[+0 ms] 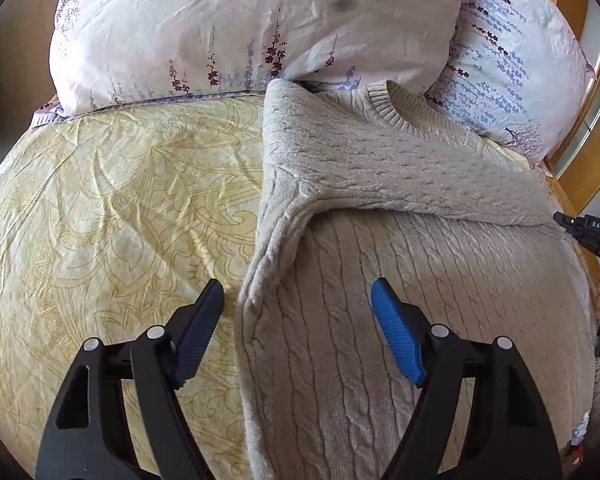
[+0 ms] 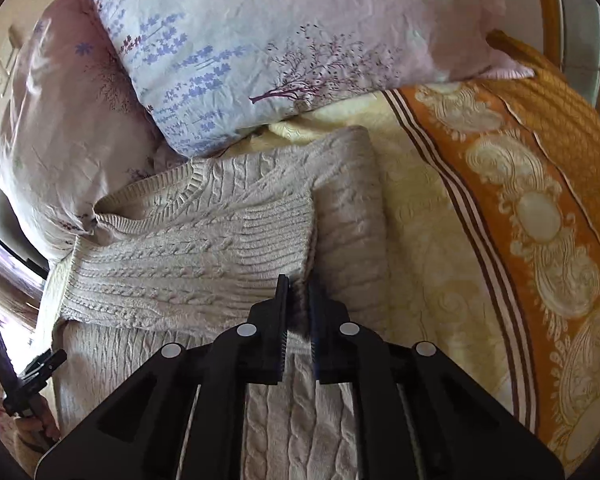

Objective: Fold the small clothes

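A beige cable-knit sweater [image 1: 400, 300] lies on the bed [image 1: 100, 208], ribbed collar toward the pillows [image 1: 240, 24], long axis running from them. Left gripper [image 1: 300, 332] hovers, jaws apart. Right gripper [image 2: 298, 320] has its jaws clamped on the folded-over sleeve [image 2: 204, 256].

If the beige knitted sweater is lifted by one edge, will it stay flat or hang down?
The sweater probably hangs limp: its folded sleeve drapes softly. The thick cable knit suggests some weight. The right hand-held gripper, pinching the cuff, likely holds without slipping.
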